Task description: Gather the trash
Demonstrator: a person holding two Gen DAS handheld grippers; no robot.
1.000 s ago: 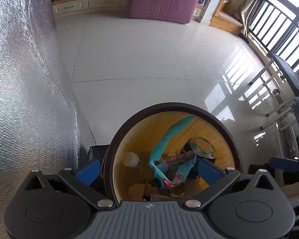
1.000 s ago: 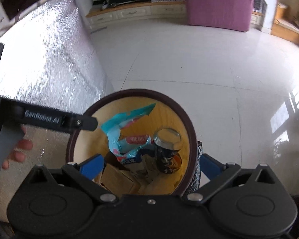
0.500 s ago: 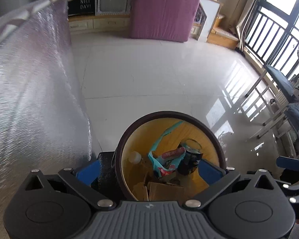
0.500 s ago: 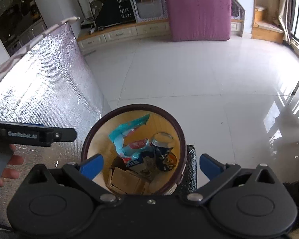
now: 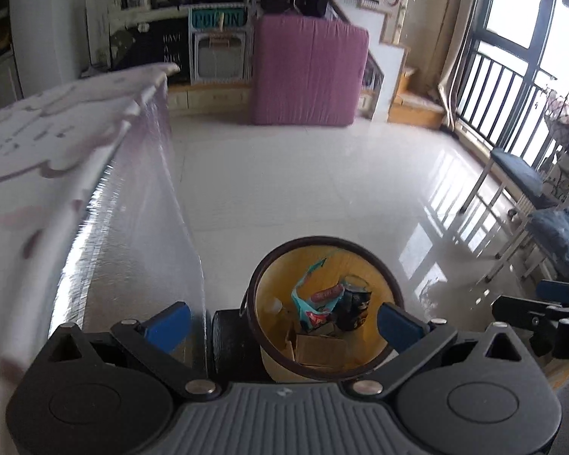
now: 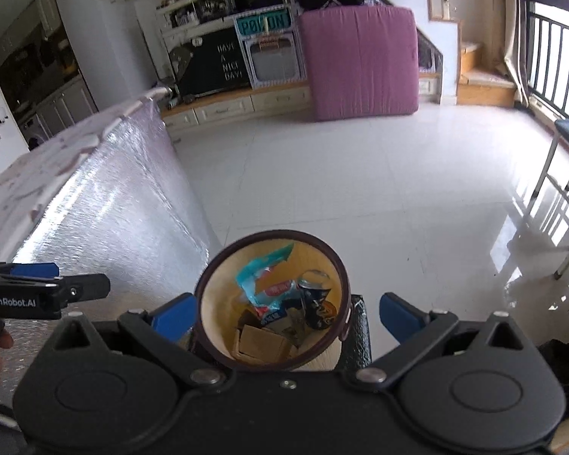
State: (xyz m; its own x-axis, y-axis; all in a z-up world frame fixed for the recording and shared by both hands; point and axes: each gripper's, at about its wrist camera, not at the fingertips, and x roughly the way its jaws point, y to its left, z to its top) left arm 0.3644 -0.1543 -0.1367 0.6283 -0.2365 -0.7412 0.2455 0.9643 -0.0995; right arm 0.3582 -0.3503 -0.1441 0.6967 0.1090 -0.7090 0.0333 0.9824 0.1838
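Note:
A round bin (image 5: 269, 265) (image 6: 216, 261) with a dark brown rim and yellow inside stands on the white tile floor below both grippers. Inside it lie a teal snack wrapper (image 5: 308, 303) (image 6: 263, 276), a dark drink can (image 5: 354, 305) (image 6: 316, 299) and a brown cardboard box (image 5: 318, 347) (image 6: 261, 343). My left gripper (image 5: 282, 320) hangs above the bin, open and empty. My right gripper (image 6: 286, 313) is also above it, open and empty. The right gripper's black body (image 5: 538, 316) shows at the right edge of the left wrist view; the left gripper's body (image 6: 38, 295) shows at the left in the right wrist view.
A silver foil-sided table (image 5: 95, 235) (image 6: 106, 204) with a pale patterned top rises just left of the bin. A pink mattress (image 5: 309, 72) (image 6: 362, 62) leans against the far cabinets. Chairs (image 5: 527, 204) stand by the window railing on the right. Open tile floor (image 6: 360, 174) stretches ahead.
Both grippers have risen away from the bin, which now looks smaller and lower in each view. More of the room and the table's top have come into sight.

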